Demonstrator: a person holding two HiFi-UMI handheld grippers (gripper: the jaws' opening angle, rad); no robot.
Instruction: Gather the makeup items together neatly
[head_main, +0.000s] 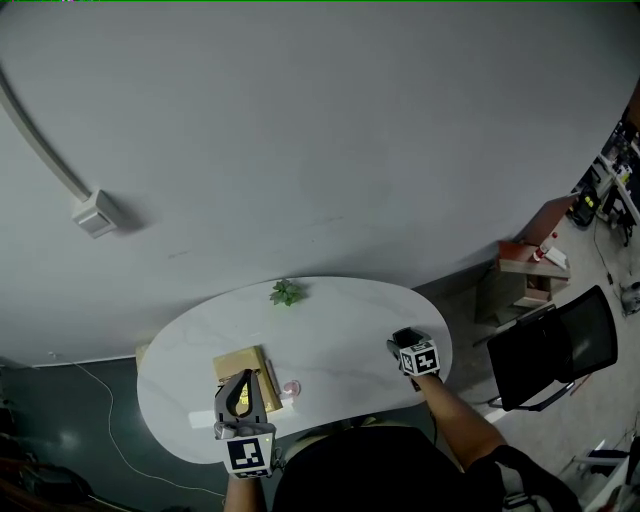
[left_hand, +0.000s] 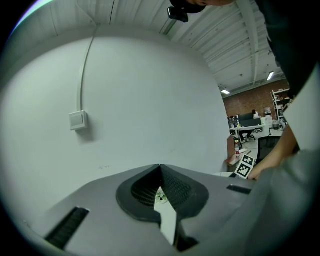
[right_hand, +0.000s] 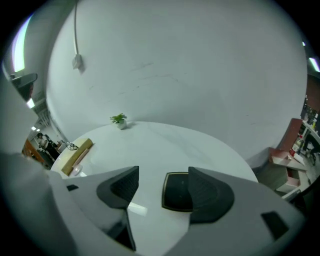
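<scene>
The gathering looks to be at an early step. The right gripper (right_hand: 163, 174) hovers low over the right edge of the white table (head_main: 340, 330), jaws spread wide, with a black compact (right_hand: 177, 192) lying flat on the tabletop between them, not yet pinched. The left gripper (left_hand: 160, 171) hangs above the near-left edge, jaws pressed together on nothing, over a tan box (head_main: 240, 362) with a small pink round item (head_main: 291, 388) just beside it. A little plant (head_main: 286, 293) sits at the far edge, well apart. Next, I judge, the right jaws should close on the compact's sides and carry it across to the box — it is a thin, flat case, so the grip must come in low.
</scene>
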